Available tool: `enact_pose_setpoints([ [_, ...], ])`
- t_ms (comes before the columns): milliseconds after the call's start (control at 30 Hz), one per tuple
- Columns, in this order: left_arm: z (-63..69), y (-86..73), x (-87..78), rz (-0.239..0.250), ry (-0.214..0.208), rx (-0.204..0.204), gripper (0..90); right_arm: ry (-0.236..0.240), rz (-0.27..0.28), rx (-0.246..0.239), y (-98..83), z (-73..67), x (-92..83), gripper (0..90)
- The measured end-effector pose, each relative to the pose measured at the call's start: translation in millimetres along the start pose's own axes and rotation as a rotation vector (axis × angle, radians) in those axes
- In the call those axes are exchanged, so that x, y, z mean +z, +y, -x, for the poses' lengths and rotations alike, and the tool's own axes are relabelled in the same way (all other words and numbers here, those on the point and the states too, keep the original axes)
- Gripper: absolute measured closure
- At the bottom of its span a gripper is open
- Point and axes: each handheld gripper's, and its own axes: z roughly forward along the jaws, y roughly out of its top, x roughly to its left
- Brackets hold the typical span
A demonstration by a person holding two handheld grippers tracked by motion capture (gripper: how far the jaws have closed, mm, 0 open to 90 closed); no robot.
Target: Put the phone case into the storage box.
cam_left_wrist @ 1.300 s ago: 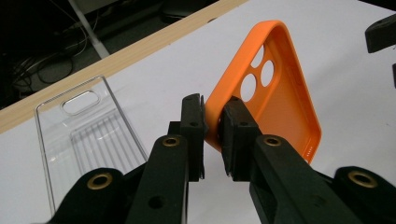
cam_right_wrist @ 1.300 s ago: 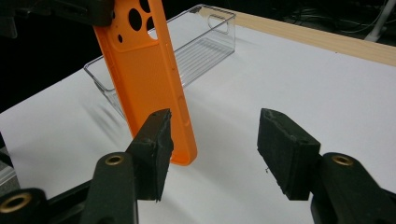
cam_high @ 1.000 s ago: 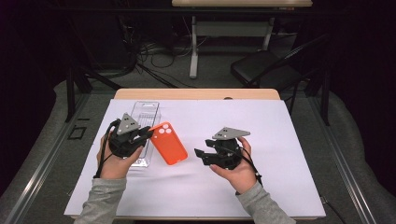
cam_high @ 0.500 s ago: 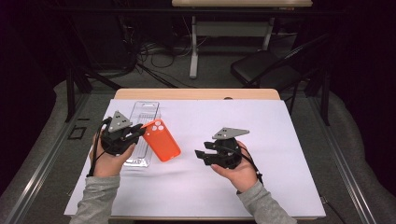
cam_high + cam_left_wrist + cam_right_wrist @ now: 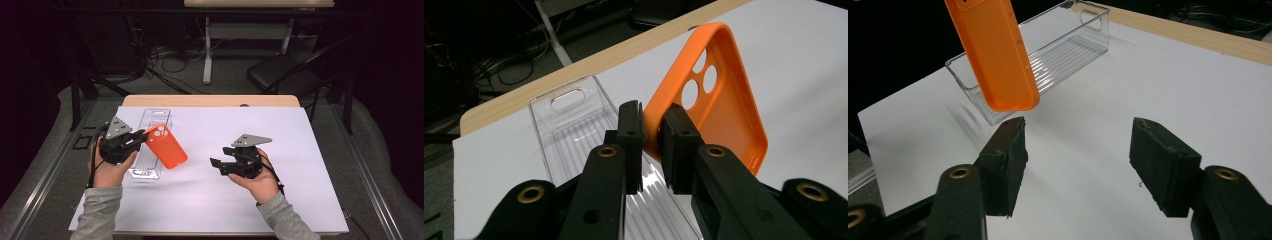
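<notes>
Orange phone case (image 5: 166, 146) held above desk (image 5: 300, 200), beside clear tray (image 5: 150, 145). Left claw (image 5: 651, 142) clenched on case rim; right claw (image 5: 1075, 165) just opening, empty. Case likely light, flexible, a little slippery; better hold on stiff side rim.

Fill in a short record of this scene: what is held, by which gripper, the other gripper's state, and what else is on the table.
held thing: orange phone case, lifted off the table
holder: left gripper, shut on the case's edge
right gripper: open, nothing between its jaws, which have just been opening
also on table: clear plastic bin, empty, lying beside the case
surface: white table cover
</notes>
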Motion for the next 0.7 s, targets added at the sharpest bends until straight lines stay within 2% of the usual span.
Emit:
enact_pose_setpoints([
  [233, -7.6, -1.5, 0.5, 0.0, 0.002, -0.013, 80.4, -0.018, 0.001, 0.001, 0.4, 3.1, -1.0, 32.9],
  [533, -18.5, -3.4, -1.9, 0.023, 0.013, -0.052, 80.3, -0.051, -0.011, -0.019, -0.3, 6.8, -4.3, 24.0],
  [700, -22.1, -3.6, -2.1, 0.027, 0.023, -0.056, 80.4, -0.066, -0.007, -0.009, -1.8, 9.9, -7.1, 21.3],
])
